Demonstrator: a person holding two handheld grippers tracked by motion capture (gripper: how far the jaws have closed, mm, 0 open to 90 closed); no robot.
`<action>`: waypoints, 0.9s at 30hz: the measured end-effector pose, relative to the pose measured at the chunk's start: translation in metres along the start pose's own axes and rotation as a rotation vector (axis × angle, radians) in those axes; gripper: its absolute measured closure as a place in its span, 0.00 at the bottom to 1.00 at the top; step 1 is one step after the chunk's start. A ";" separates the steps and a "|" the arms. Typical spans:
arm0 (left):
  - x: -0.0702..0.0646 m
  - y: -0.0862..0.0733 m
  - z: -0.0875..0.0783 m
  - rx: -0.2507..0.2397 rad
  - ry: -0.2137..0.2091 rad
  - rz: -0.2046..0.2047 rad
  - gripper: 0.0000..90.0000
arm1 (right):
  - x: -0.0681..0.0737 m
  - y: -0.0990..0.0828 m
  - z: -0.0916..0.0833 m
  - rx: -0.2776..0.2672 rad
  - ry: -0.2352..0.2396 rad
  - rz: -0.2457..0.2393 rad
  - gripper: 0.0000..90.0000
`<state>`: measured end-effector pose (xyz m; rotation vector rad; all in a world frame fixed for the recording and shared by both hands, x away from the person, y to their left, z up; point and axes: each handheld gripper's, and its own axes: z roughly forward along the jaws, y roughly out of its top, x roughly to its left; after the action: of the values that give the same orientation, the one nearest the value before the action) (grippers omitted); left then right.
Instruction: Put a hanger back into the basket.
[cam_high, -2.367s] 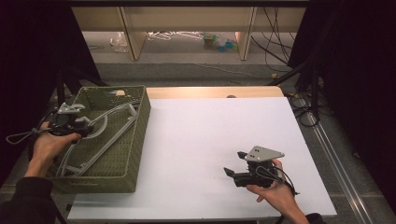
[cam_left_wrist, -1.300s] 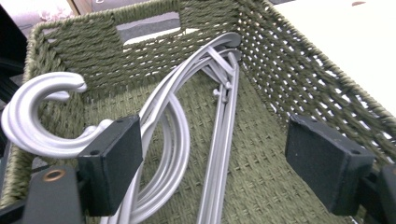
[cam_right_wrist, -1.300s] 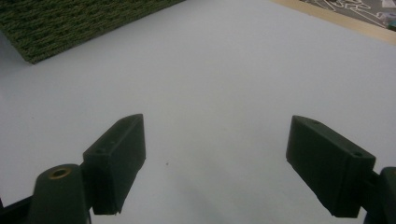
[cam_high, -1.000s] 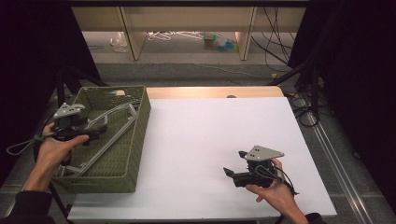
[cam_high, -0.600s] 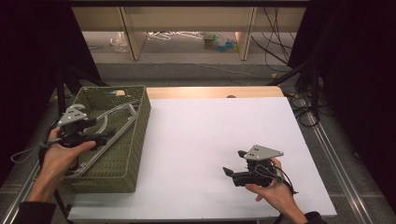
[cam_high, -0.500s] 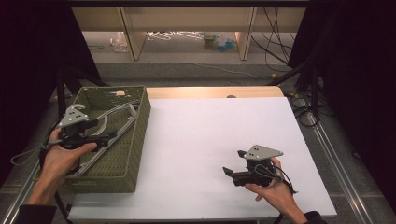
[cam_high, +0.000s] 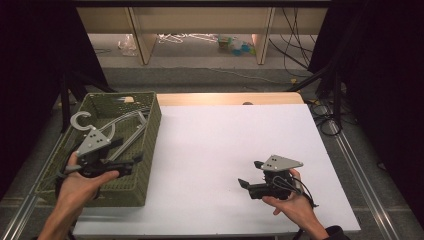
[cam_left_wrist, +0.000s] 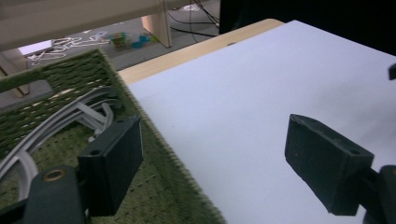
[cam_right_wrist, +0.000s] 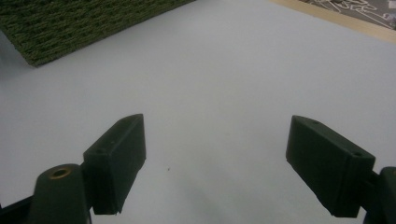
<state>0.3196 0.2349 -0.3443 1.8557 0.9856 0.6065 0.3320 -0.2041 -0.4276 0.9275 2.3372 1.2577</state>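
Over the basket (cam_high: 142, 150) rim, your left gripper (cam_high: 131, 161) fingers gape empty; dip toward the white hangers (cam_left_wrist: 70, 114). Right gripper (cam_high: 246, 185) waits open on the counter (cam_high: 210, 145).

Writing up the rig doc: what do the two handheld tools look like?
Both are black handheld units. Left tool and right tool each carry a grey three-cornered plate with small dark holes on top. Each has two blocky black jaws. Thin black cables trail from the right tool. A dark sleeve shows at the right wrist.
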 end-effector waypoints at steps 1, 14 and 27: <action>-0.004 0.001 -0.001 -0.004 -0.004 0.016 0.21 | 0.000 0.000 0.000 0.000 -0.002 0.001 0.23; -0.061 -0.022 0.024 -0.043 -0.148 0.007 0.22 | 0.002 -0.003 -0.005 0.000 -0.010 0.000 0.23; -0.086 -0.065 0.048 -0.080 -0.179 0.029 0.21 | 0.008 -0.005 -0.008 -0.013 0.007 0.008 0.23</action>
<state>0.2820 0.1564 -0.4243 1.8214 0.8065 0.4807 0.3198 -0.2057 -0.4269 0.9307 2.3299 1.2803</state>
